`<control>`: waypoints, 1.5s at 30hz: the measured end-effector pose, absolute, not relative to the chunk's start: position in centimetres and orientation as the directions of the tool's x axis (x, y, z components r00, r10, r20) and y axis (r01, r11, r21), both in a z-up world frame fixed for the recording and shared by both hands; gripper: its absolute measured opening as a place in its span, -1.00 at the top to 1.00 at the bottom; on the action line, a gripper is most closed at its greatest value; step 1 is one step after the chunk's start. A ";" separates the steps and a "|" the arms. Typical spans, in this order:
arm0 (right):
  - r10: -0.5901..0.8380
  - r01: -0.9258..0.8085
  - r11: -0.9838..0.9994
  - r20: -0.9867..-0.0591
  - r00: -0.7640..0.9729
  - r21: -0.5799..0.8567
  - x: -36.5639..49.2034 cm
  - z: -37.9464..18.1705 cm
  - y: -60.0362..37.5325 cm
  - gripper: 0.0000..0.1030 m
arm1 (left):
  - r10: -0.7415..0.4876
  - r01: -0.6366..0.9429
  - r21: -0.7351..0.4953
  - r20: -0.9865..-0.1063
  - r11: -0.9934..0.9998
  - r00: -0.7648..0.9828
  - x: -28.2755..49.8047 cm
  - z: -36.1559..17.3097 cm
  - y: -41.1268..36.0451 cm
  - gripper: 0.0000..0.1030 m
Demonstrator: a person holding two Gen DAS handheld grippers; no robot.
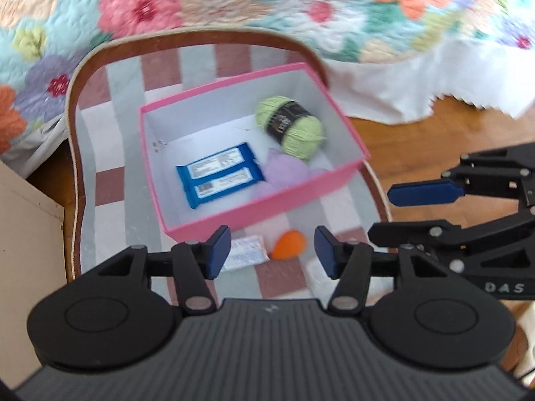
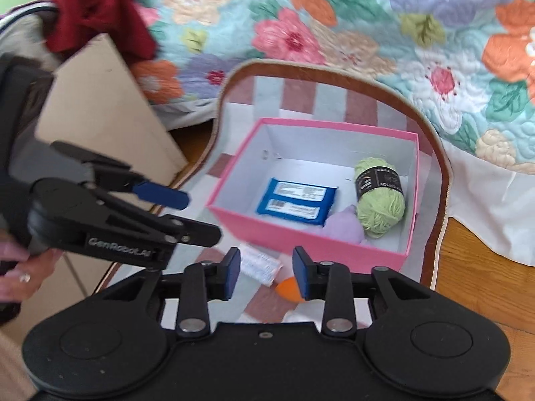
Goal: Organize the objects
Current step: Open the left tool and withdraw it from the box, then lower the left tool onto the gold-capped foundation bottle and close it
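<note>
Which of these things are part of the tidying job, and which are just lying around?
Part of the job:
pink box
green yarn ball
blue packet
lilac soft item
orange egg-shaped item
white packet

Just around:
floral quilt
dark red cloth
cardboard piece

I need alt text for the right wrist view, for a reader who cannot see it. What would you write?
A pink box sits on a striped seat, holding green yarn, a blue packet and a lilac soft item. In front of the box lie a white packet and an orange egg-shaped item, seen between the open, empty jaws of the right gripper. The left gripper reaches in from the left, before a floral quilt.
</note>
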State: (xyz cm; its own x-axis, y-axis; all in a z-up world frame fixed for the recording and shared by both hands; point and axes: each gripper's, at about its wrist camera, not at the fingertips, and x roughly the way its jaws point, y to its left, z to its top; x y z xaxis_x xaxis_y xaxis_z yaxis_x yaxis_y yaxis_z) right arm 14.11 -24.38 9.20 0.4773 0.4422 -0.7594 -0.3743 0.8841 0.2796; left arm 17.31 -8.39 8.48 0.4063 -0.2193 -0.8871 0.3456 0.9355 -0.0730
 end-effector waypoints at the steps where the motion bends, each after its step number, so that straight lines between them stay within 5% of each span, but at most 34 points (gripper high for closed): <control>1: 0.447 -0.394 0.878 -0.758 0.475 0.271 13.2 9.5 -24.5 0.12 | -0.218 0.368 -0.060 -0.888 0.928 0.406 16.4 8.6 -8.9 -0.09; 10: 0.482 -0.406 0.861 -0.743 0.464 0.306 5.1 8.0 -25.3 -0.05 | -0.243 0.466 -0.065 -0.911 0.882 0.333 11.3 6.5 -11.5 -0.11; 27: 0.479 -0.149 0.876 -0.793 0.376 0.458 0.4 -6.5 -26.1 -0.09 | -0.343 0.564 -0.175 -0.916 0.807 0.206 9.5 -4.7 -16.0 -0.10; 45: 0.324 -0.169 0.946 -0.820 0.471 0.276 -0.6 -10.6 -23.9 -0.09 | -0.432 0.428 -0.374 -0.901 0.823 0.044 11.5 -11.9 -16.5 -0.06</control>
